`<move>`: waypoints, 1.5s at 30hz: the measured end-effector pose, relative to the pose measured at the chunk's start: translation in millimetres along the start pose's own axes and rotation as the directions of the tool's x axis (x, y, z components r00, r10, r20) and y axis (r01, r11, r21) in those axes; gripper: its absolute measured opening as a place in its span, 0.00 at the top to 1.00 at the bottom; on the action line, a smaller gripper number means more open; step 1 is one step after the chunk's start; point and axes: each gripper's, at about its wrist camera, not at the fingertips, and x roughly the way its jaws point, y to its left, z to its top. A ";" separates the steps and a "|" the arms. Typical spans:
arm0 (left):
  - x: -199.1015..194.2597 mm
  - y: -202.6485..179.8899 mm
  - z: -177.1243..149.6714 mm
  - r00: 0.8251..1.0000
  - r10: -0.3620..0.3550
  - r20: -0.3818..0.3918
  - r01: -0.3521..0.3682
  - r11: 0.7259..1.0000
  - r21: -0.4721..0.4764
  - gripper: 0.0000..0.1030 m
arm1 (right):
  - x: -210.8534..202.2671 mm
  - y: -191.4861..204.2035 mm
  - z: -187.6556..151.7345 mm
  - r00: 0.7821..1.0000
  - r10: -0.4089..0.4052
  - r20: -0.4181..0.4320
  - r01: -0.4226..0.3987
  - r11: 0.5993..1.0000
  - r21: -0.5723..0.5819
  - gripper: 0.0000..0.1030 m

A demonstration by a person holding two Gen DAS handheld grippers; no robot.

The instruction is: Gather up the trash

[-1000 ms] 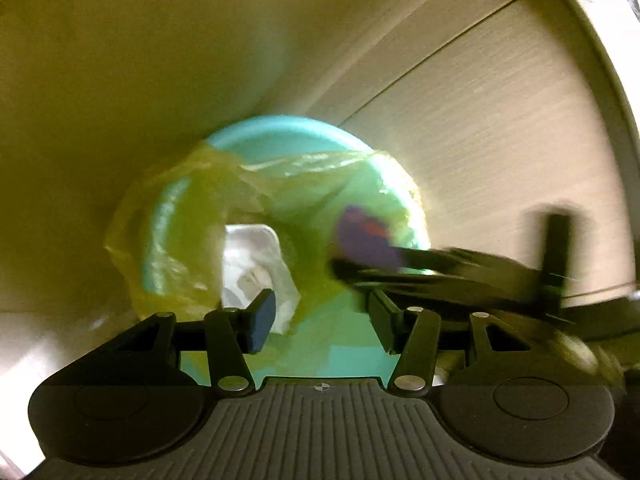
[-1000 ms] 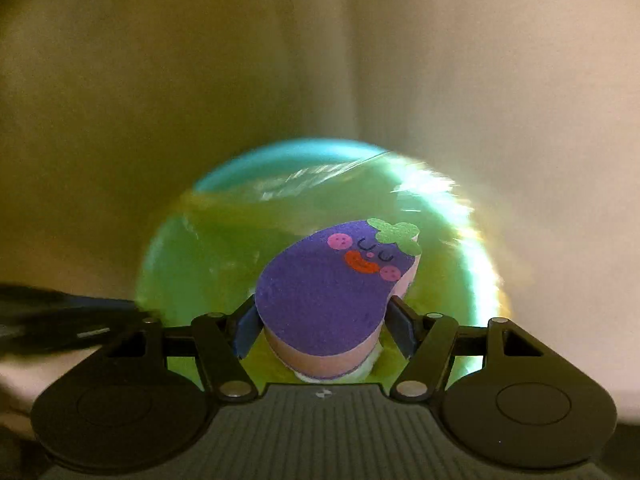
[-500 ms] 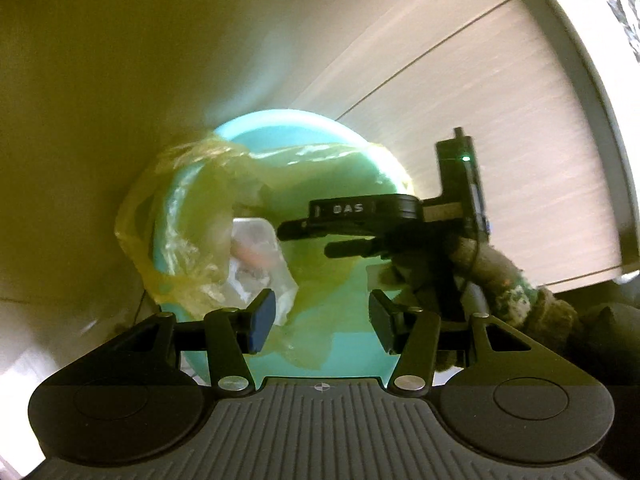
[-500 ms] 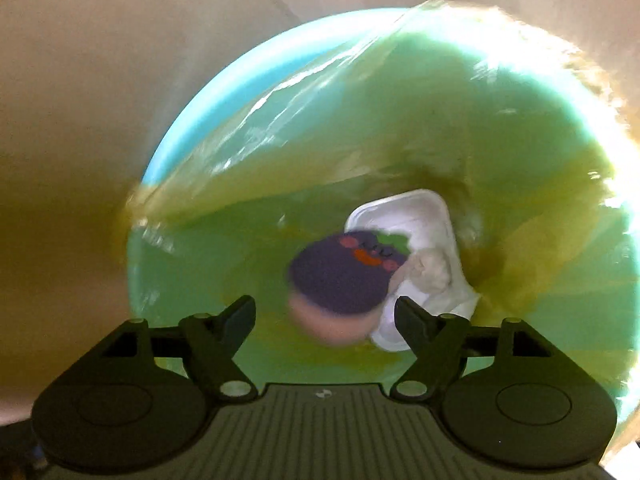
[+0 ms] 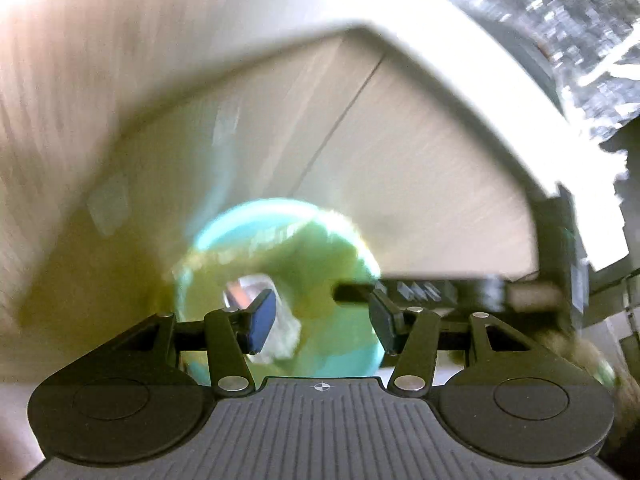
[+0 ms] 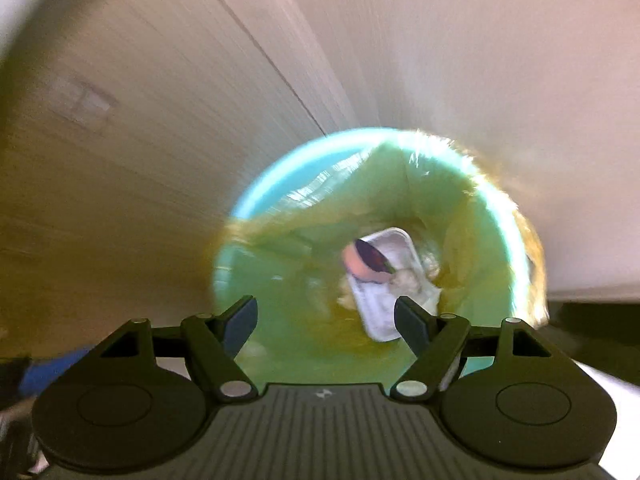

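Observation:
A turquoise bin [image 6: 276,176] lined with a yellow-green bag [image 6: 304,280] stands on the floor below both grippers. Inside it a purple eggplant-shaped sponge [image 6: 368,264] lies on a white plastic tray [image 6: 388,312]. My right gripper [image 6: 326,320] hangs open well above the bin, nothing between its fingers. In the blurred left wrist view the bin [image 5: 224,232] looks small, with the tray [image 5: 248,292] showing beside the left finger. My left gripper [image 5: 322,316] is open and empty too. The right gripper [image 5: 420,292] reaches in from the right as a dark blur.
Pale wood-grain cabinet fronts [image 5: 420,168] rise behind the bin, under a white counter edge [image 5: 460,76]. A shiny foil-like surface [image 5: 580,20] lies on top at the upper right. A patterned sleeve [image 5: 580,360] shows at the lower right.
The right gripper opened and the eggplant sponge dropped into the bin onto the white tray. Both grippers then rose, so the bin looks smaller.

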 end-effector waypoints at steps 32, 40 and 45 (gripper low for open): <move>-130.3 130.8 81.4 0.910 0.130 0.394 -0.082 0.987 -0.135 0.64 | -154.6 239.0 52.1 0.930 0.238 0.280 -0.050 0.837 -0.544 0.73; -121.8 145.9 107.2 0.916 0.193 0.353 -0.183 0.981 -0.061 0.73 | -119.3 271.2 34.8 0.942 0.309 0.133 -0.153 0.746 -0.649 0.74; -115.9 145.9 123.0 0.908 0.252 0.334 -0.266 0.964 -0.002 0.73 | -107.9 282.6 46.9 0.929 0.363 0.073 -0.239 0.738 -0.631 0.74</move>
